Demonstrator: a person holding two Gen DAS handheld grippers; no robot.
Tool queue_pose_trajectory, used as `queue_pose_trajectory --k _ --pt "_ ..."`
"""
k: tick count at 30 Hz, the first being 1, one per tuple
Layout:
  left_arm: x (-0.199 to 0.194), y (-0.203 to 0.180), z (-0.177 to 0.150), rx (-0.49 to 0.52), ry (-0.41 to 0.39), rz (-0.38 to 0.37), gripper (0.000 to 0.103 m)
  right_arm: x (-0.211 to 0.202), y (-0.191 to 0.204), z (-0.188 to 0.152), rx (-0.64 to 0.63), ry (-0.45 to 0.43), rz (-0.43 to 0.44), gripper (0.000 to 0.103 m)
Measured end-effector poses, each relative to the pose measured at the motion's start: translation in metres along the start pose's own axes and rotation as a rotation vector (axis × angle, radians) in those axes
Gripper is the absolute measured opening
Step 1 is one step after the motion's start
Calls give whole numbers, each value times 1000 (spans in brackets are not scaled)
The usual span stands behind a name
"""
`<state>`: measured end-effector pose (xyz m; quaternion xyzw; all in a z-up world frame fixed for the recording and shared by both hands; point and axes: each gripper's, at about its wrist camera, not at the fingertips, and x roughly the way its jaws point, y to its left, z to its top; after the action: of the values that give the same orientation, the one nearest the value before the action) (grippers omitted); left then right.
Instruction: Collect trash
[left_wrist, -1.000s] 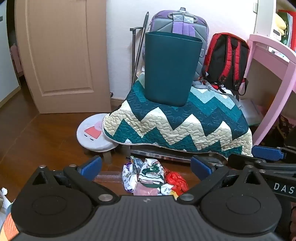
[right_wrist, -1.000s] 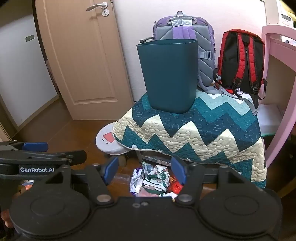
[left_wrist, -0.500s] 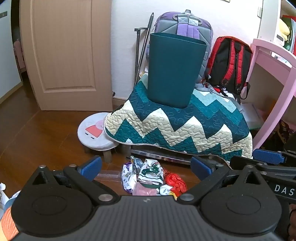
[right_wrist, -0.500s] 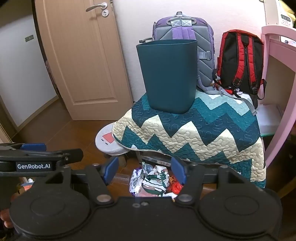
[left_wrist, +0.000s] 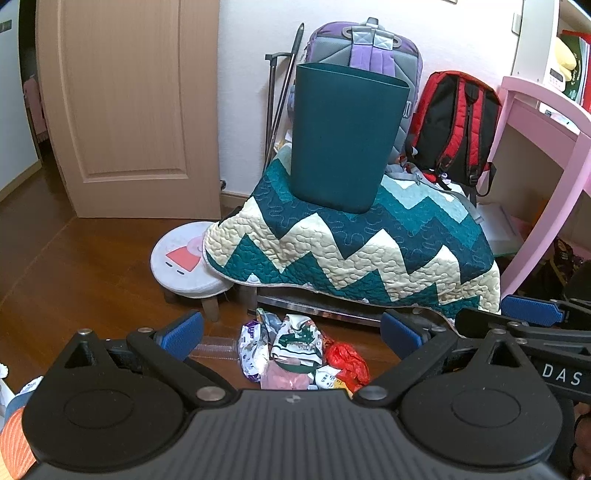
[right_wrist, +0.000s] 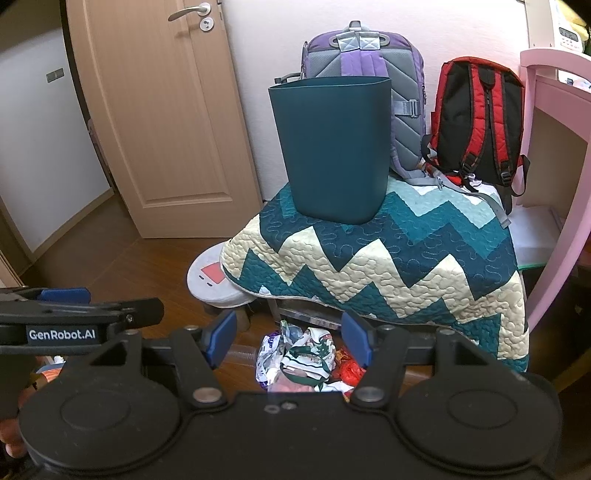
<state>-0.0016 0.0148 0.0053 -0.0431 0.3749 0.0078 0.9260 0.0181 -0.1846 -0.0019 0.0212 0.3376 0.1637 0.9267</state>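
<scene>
Trash (left_wrist: 301, 352) sits low in the centre of both wrist views, a small heap on the wooden floor (left_wrist: 77, 266) in front of the quilt-draped stand. Left to right in the left wrist view I count roughly four pieces: one purple-and-white wrapper (left_wrist: 251, 349), one green-and-white crumpled wrapper (left_wrist: 299, 339), one pink piece (left_wrist: 282, 380) below it, and one red crinkled bag (left_wrist: 349, 360); smaller scraps beneath are too tangled to count, and one clear strip (left_wrist: 218, 347) lies to the left of the heap.

Both tools are empty. The left gripper (left_wrist: 291, 330) stands with its jaws spread wide, the heap showing between the blue pads. The right gripper (right_wrist: 288, 338) is likewise parted, somewhat less widely, with nothing between its pads.

There is one teal bin (left_wrist: 347, 136), upright at upper centre on one zigzag quilt (left_wrist: 351, 247). Further right, two backpacks lean on the wall: purple-grey (right_wrist: 364, 55) and red-black (right_wrist: 480, 118). One round stool (left_wrist: 184, 258) is at the left of the quilt.

Risks, as I judge them: the wrappers overlap, so a pinch may lift one and scatter the others. The bin rests on soft padded cloth near the front edge; a knock on its rim while dropping could tip it. The two tools are close together and could clash over the same heap
</scene>
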Motion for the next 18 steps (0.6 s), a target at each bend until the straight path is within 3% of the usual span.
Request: queue_pose_trajectory --k 18 --pt "-1 -1 0 3 -3 3 103 3 -4 1 11 -7 -7 63"
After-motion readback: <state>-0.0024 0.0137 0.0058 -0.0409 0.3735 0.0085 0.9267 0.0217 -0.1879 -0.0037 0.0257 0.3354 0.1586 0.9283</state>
